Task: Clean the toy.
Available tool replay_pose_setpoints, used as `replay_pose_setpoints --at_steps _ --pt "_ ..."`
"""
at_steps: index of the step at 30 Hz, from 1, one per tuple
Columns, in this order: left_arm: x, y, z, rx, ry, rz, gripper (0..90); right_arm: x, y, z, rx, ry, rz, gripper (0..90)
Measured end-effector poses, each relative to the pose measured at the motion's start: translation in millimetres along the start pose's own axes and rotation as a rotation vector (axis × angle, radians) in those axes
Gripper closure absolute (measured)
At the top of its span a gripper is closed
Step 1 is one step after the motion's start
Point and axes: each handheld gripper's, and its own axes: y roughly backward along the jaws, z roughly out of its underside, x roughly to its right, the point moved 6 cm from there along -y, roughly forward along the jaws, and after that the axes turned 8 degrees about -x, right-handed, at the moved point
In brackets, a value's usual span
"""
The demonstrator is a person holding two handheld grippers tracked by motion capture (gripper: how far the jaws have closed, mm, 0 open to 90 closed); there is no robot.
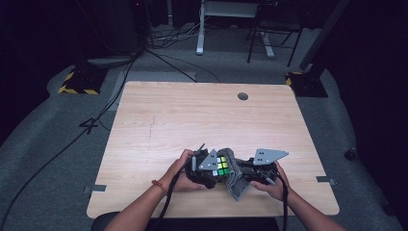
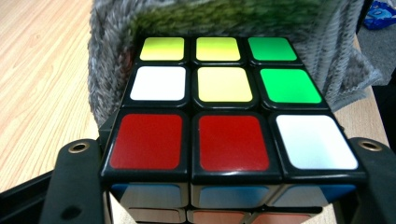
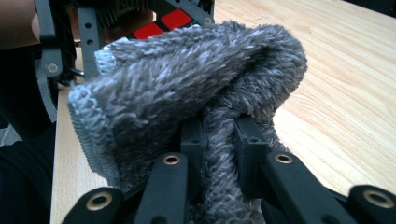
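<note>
- Puzzle cube (image 1: 221, 166), high view: it sits low in the frame, just right of centre, raised off the wooden table (image 1: 202, 120) between the person's two hands; the left gripper (image 1: 208, 169) has it clamped, and the grey cloth (image 1: 235, 178) drapes against its right side and hangs below it, pinched by the right gripper (image 1: 248, 169); the wiping looks to be in hand, with cloth and cube already brought together
- Left gripper view: the cube fills the middle of the frame, its upper face showing yellow, green, white and red stickers, with a blue row along the bottom edge; the two black jaws rise at the lower left and lower right corners and press its sides, so this gripper is clenched on the cube; the cloth (image 2: 327, 51) lies across the top of the frame, touching the far edge of the cube, while the face in view stays uncovered, so I judge that this face is yet to be wiped
- Right gripper view: the cloth (image 3: 196, 93) bunches across the centre, a fold of it nipped between the jaws at the bottom middle; red stickers of the cube (image 3: 163, 23) peep out at the upper left behind it, beside the other gripper's frame; how clean the cube is cannot be told
</note>
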Motion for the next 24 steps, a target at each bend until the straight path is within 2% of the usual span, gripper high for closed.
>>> replay_pose_setpoints --at_steps 3,5,7,9,11,14,24 --pt "-0.4 1.9 0.0 0.016 0.017 0.015 32.1 -0.8 0.8 -1.8 -0.001 0.015 0.020 77.1" --pt "-1.0 5.4 -2.2 0.038 0.019 0.004 32.6 -0.9 -0.4 -1.4 -0.013 0.021 0.028 77.1" --pt "-1.3 9.3 -4.7 0.058 0.020 0.009 32.8 -1.3 -5.0 1.4 -0.025 0.006 0.019 77.1" --pt "-1.1 11.4 -5.4 0.069 0.022 0.002 32.8 -3.1 -13.2 6.7 -0.064 0.007 0.017 77.0" --pt "-0.9 10.5 -5.1 0.063 0.013 -0.002 32.8 -4.9 -20.2 10.6 -0.091 0.004 0.014 77.0" --pt "-1.9 7.4 -2.6 0.036 0.028 0.005 32.6 -5.2 -22.1 10.9 -0.097 0.009 0.021 77.1" --pt "-2.2 -1.0 0.8 -0.021 0.033 0.000 31.8 -6.8 -12.6 8.6 -0.059 0.031 0.062 77.4"
